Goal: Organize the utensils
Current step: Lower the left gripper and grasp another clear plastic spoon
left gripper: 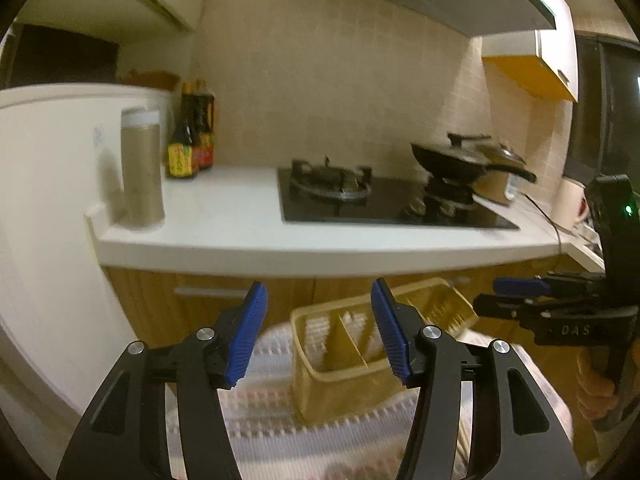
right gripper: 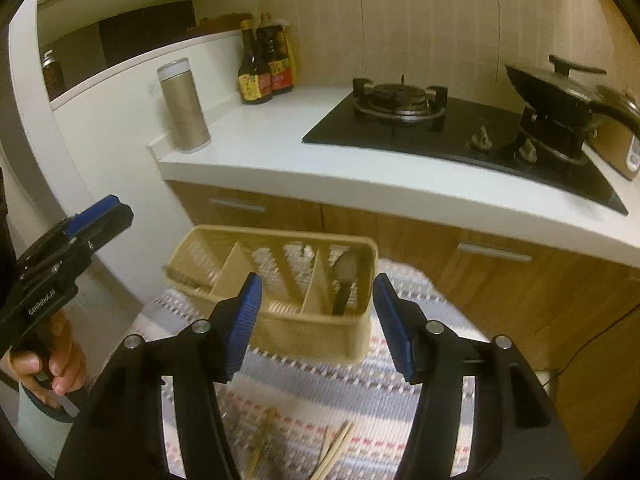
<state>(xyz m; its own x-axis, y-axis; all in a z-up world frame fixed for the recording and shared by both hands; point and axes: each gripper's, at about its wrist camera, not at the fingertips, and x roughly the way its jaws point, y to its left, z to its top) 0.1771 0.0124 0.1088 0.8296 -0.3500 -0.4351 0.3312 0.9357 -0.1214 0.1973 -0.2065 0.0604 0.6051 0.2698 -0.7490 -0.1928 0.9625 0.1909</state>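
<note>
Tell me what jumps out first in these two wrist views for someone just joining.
The beige slotted plastic utensil caddy with dividers stands on a striped woven cloth, straight ahead of both open blue-padded grippers, left and right. A dark utensil already sits in its right compartment, while pale wooden chopsticks lie loose on the cloth nearer the camera. Behind, a black wok rests on the black gas hob's right burner.

Beige divided caddy (right gripper: 316, 328) upright on cloth; chopsticks (right gripper: 334, 452) nearer.
</note>
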